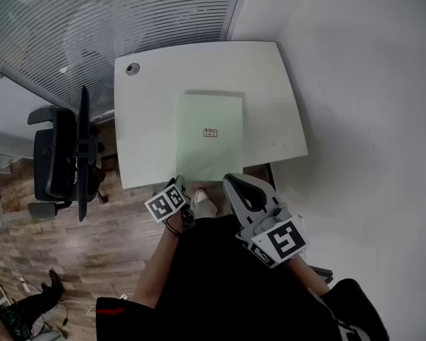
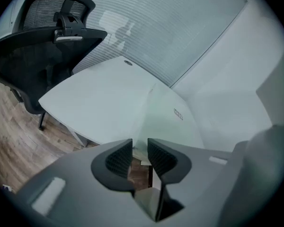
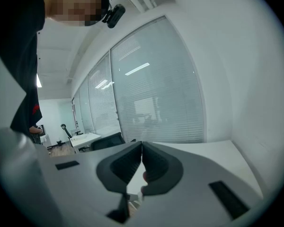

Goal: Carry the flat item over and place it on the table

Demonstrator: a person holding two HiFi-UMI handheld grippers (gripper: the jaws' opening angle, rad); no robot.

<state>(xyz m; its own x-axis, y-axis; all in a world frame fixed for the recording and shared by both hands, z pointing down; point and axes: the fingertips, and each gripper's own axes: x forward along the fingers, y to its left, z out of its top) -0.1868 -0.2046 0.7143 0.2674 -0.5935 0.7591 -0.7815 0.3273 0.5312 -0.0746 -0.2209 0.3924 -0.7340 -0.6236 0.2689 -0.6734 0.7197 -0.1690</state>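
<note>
A pale green flat item [image 1: 209, 137] with a small label lies flat on the white table [image 1: 149, 119], its near edge at the table's front edge. In the left gripper view the flat item [image 2: 168, 122] is ahead of the jaws on the table [image 2: 94, 98]. My left gripper [image 1: 179, 185] hovers just off the front edge, by the item's near left corner. Its jaws [image 2: 139, 148] stand a narrow gap apart with nothing between them. My right gripper [image 1: 229, 180] is at the item's near right corner, and its jaws [image 3: 142, 148] are shut and empty, pointing over the table [image 3: 213, 160].
A black office chair [image 1: 60, 155] stands left of the table on the wooden floor and also fills the upper left as the chair [image 2: 42, 46]. A cable grommet [image 1: 133, 68] sits at the table's far left corner. Glass with blinds runs behind; a white wall is on the right.
</note>
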